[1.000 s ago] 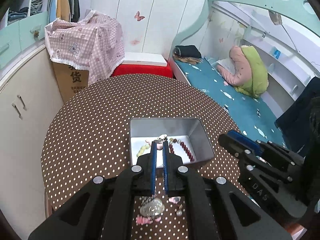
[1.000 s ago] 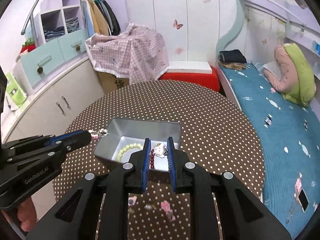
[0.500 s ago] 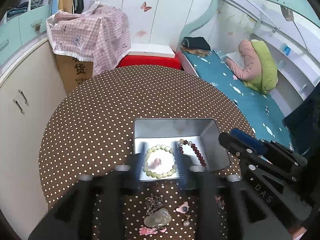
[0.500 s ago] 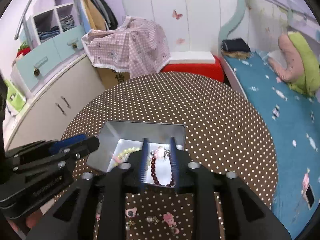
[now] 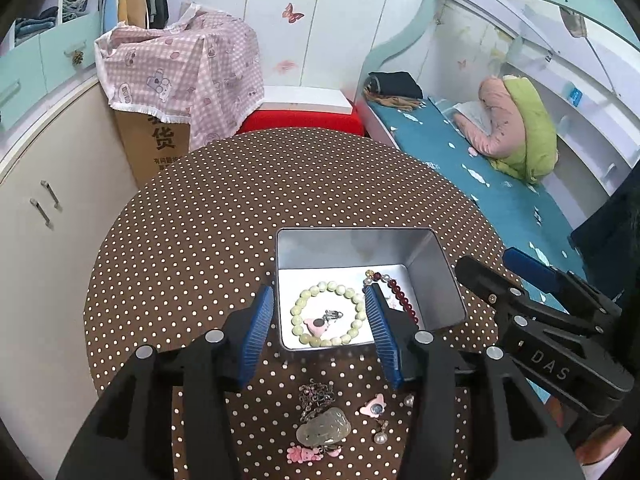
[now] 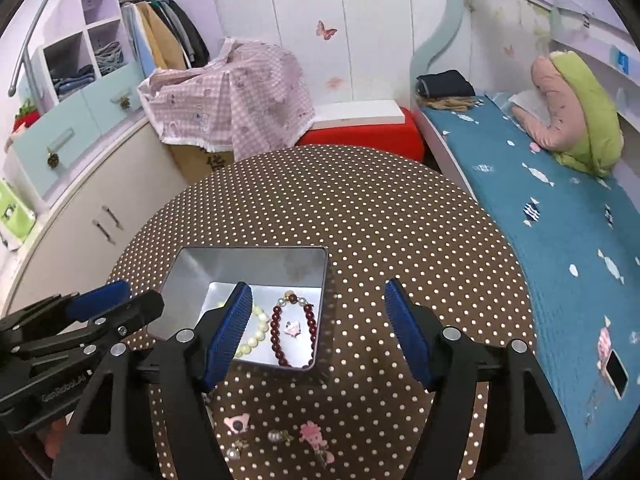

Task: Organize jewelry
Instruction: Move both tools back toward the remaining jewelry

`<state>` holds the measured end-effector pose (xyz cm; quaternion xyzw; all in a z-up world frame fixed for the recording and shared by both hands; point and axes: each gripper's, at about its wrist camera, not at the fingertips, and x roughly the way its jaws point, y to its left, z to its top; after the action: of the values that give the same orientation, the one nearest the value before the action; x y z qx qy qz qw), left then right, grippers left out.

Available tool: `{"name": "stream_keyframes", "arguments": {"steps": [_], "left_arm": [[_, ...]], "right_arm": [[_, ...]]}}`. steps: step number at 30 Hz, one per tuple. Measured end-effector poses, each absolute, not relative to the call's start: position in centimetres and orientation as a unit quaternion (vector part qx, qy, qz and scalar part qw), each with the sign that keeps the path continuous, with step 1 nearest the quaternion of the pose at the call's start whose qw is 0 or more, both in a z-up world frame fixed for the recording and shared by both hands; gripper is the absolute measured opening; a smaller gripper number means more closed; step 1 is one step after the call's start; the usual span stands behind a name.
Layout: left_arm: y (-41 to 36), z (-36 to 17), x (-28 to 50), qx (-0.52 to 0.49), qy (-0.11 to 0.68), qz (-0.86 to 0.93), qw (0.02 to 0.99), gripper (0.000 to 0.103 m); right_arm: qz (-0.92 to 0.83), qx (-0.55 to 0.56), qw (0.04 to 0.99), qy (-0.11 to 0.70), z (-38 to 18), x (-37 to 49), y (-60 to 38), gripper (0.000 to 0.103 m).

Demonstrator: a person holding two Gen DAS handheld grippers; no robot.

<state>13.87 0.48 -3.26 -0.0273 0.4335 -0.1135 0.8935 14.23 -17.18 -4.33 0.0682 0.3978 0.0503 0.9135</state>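
A silver tin [image 5: 352, 248] stands on the brown dotted table [image 5: 240, 220]. In it lie a pale green bead bracelet [image 5: 328, 314], with a pink clasp charm [image 5: 318, 323] inside its ring, and a dark red bead bracelet [image 5: 402, 300]. My left gripper [image 5: 320, 322] hovers over the tin's near edge, open and holding nothing. In the right wrist view, the red bracelet [image 6: 292, 332] rings another small pink charm [image 6: 292, 328] in the tin [image 6: 248, 264]. My right gripper [image 6: 320, 320] is over the tin's right corner. Its jaws are opening with nothing between them.
Loose pieces lie in front of the tin: a chain with a stone pendant [image 5: 324, 428], a pink bear charm [image 5: 374, 406], a pearl earring [image 5: 380, 436] and a pink doll charm [image 6: 314, 436]. A bed [image 6: 540, 208] runs along the right and cabinets [image 5: 48, 208] along the left.
Both grippers were shut on small charms above the tin and have since opened. One charm now lies inside the green bracelet, the other inside the red one.
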Motion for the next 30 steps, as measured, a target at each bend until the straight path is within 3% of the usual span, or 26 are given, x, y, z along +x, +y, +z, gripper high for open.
{"name": "stream_keyframes", "arguments": {"steps": [25, 30], "left_arm": [[3.6, -7.2, 8.4, -0.035, 0.486, -0.073, 0.870, 0.046], [3.9, -8.3, 7.0, -0.041, 0.498, -0.075, 0.863, 0.056]], "right_arm": [[0.064, 0.042, 0.902, 0.425, -6.3, 7.1, -16.3, 0.070], [0.082, 0.026, 0.897, 0.434, -7.1, 5.9, -14.8, 0.070]]}}
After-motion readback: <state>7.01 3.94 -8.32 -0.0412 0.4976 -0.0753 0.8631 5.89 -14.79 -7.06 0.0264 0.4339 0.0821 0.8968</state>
